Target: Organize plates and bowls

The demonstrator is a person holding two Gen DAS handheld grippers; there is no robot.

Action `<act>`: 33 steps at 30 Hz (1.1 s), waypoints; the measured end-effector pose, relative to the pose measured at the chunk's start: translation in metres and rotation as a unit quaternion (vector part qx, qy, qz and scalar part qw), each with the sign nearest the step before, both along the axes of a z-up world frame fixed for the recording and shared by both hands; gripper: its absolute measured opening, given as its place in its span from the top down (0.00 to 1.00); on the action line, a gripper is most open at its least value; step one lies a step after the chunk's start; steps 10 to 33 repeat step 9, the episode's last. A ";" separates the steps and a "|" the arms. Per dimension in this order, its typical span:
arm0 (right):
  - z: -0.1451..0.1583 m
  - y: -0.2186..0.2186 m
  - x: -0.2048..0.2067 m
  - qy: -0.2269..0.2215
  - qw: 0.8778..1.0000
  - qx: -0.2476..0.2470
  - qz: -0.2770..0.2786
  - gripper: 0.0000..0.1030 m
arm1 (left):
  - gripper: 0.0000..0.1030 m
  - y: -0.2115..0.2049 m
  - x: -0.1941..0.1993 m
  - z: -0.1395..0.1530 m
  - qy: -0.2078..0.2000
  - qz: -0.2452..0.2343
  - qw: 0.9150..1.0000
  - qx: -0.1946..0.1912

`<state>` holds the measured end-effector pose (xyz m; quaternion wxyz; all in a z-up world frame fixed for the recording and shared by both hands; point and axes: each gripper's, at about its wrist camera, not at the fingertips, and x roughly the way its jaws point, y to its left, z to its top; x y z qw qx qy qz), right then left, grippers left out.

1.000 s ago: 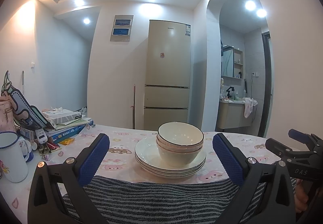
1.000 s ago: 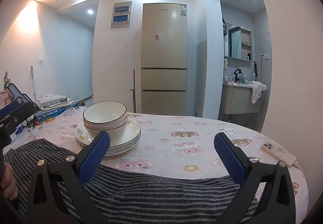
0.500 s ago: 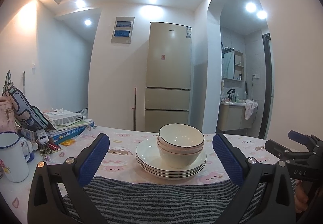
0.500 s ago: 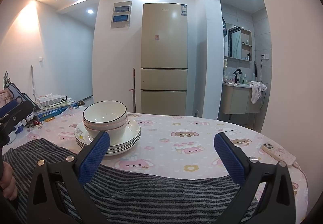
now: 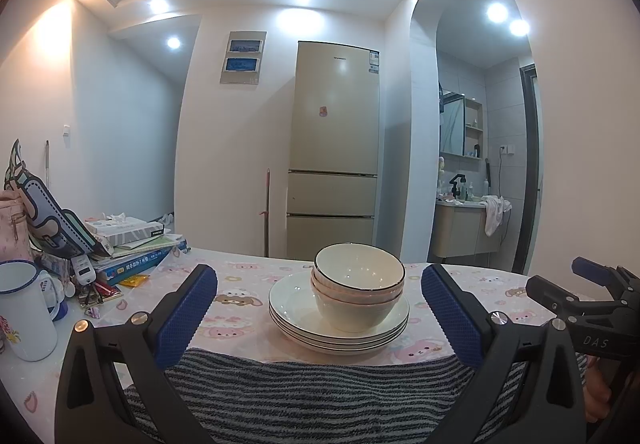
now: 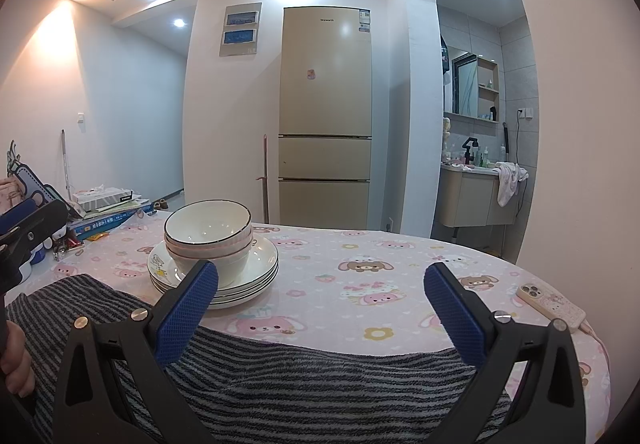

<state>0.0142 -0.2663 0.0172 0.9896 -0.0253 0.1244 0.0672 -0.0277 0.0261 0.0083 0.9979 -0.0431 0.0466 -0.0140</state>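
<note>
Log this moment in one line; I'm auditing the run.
left gripper: open | right gripper: open | bowls: nested on plates | nothing held

Glossy cream ceramic bowls (image 5: pixel 358 286) sit on glossy white plates (image 5: pixel 340 318); beside them, a matt fuzzy grey striped cloth (image 5: pixel 312 396).

Right claw (image 6: pixel 320 308) gapes empty above a striped towel (image 6: pixel 304 380), stacked bowls (image 6: pixel 208 236) on plates (image 6: pixel 256 264) ahead-left.

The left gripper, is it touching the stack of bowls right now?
Apart. In the left wrist view the left gripper is open, with bare tablecloth showing between each finger and the bowls.
</note>
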 end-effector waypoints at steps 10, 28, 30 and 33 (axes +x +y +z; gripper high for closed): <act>-0.002 0.000 0.002 0.008 1.000 0.000 -0.001 0.00 | 0.00 -0.003 0.000 -0.001 -0.003 0.001 1.000 0.004; -0.002 0.000 0.002 0.008 1.000 0.000 -0.001 0.00 | 0.00 -0.003 0.000 -0.001 -0.003 0.001 1.000 0.004; -0.002 0.000 0.002 0.008 1.000 0.000 -0.001 0.00 | 0.00 -0.003 0.000 -0.001 -0.003 0.001 1.000 0.004; -0.002 0.000 0.002 0.008 1.000 0.000 -0.001 0.00 | 0.00 -0.003 0.000 -0.001 -0.003 0.001 1.000 0.004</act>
